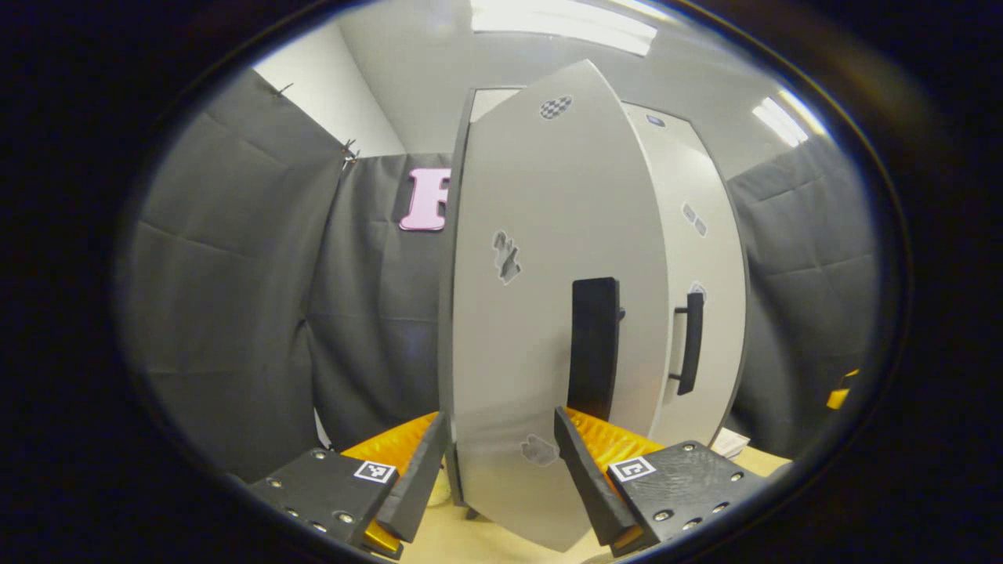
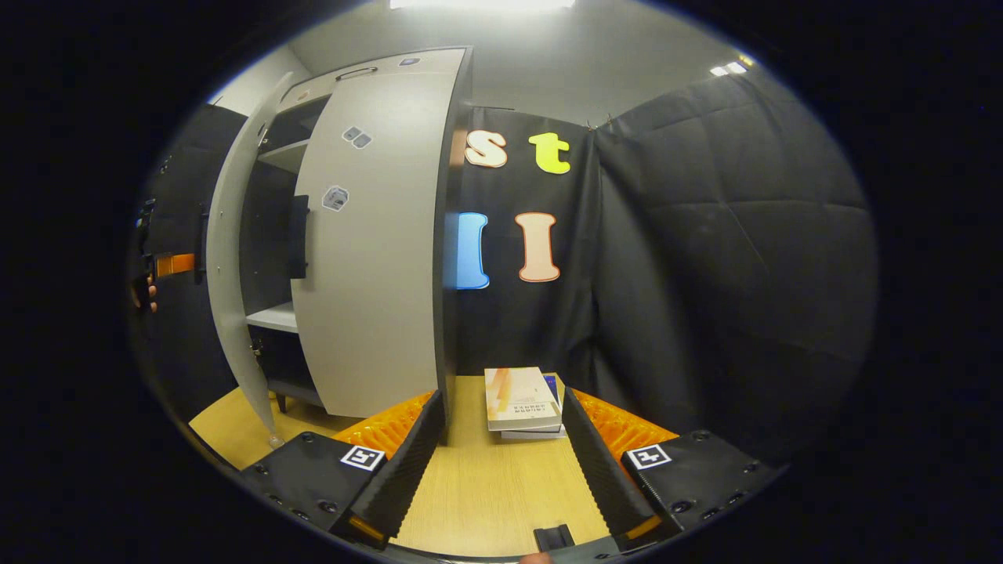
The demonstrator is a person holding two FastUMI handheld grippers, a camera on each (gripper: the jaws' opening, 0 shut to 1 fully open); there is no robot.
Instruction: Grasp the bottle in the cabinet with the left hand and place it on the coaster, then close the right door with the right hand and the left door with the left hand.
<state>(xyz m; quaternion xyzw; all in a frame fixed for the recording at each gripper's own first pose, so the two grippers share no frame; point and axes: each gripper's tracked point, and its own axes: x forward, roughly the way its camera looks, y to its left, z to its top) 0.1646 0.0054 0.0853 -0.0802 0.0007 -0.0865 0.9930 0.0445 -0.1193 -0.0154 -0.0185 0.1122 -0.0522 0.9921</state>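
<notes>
The cabinet's left door stands partly open right in front of my left gripper, its outer face spanning the gap between the open fingers. Its black handle rises just above the right finger. Behind it the right door with its own handle lies against the cabinet. In the right gripper view the right door looks shut and the left door swings out, showing shelves. My right gripper hangs open over the table, holding nothing. The left gripper and a hand show beyond the left door.
A small stack of books lies on the wooden table right of the cabinet, ahead of my right gripper. Black cloth walls close in behind and on both sides. A small black object sits at the table's near edge.
</notes>
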